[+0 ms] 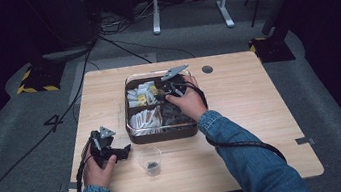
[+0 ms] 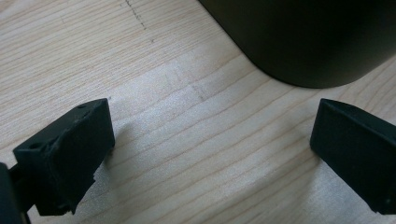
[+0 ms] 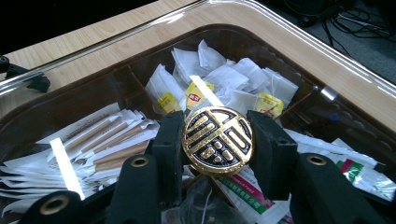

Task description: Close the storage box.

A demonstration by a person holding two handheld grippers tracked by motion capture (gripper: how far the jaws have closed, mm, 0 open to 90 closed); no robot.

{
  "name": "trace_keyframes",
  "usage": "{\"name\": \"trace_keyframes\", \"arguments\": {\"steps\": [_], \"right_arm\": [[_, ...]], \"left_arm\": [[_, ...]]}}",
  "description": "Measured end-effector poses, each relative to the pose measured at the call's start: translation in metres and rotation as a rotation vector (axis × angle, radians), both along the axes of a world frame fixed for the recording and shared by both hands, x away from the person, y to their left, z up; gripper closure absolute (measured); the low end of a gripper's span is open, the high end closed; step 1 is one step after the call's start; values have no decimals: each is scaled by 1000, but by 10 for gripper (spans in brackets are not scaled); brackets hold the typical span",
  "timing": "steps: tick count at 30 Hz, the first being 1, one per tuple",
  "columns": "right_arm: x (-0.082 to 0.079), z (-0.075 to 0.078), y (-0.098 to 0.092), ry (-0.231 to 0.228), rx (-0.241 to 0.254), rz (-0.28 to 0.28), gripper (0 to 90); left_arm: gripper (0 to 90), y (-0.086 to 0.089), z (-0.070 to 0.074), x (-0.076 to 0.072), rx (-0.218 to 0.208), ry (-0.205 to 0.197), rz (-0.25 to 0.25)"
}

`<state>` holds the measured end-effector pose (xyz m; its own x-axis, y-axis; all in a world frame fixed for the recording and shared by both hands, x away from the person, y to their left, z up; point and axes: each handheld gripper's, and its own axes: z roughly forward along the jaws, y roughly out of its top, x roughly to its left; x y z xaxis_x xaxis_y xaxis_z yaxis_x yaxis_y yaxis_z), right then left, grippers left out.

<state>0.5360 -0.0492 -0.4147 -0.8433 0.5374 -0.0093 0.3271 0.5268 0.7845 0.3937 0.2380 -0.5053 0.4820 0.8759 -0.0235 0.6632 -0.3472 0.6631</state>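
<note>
Gold knob [image 3: 217, 141] in right claw [image 3: 217, 144], tea bags [image 3: 233, 84] behind

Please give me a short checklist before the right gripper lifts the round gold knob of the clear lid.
1. Right gripper closed on the gold knob, a pad on each side: ok.
2. Knob centred between the pads: ok.
3. Left gripper open, over bare table, away from the box: ok.
4. Plastic cup clear of the box: ok.
5. Lid free of the box rim: cannot tell.
</note>
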Motion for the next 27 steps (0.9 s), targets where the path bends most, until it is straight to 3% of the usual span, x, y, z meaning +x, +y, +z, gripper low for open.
{"name": "trace_keyframes", "arguments": {"steps": [27], "right_arm": [[2, -21, 7, 30, -22, -22, 588]], "left_arm": [[2, 0, 0, 0, -2, -1, 1]]}}
